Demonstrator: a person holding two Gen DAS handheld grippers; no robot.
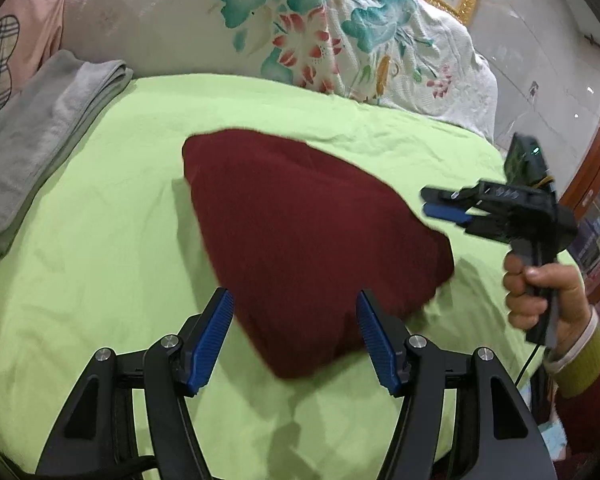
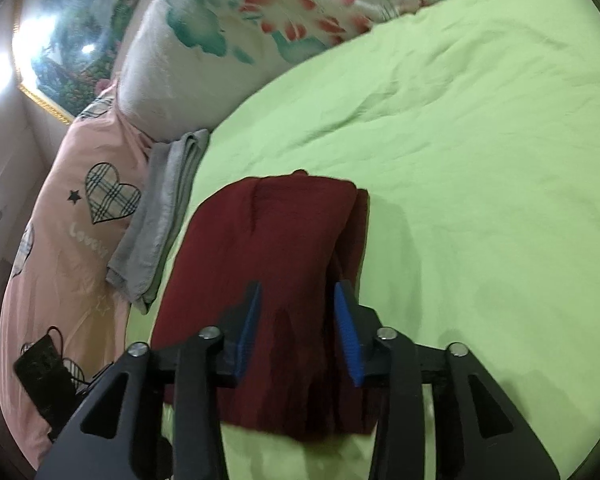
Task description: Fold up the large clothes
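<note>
A lime-green bedsheet (image 1: 100, 272) covers the bed. Along its far edge lies a white quilt printed with teal and red flowers (image 1: 300, 40), and beside that a pink cover patterned with plaid hearts (image 2: 80, 216). A folded grey cloth (image 1: 40, 136) rests against the pink cover. A gold-framed painting (image 2: 72, 56) hangs behind.
</note>
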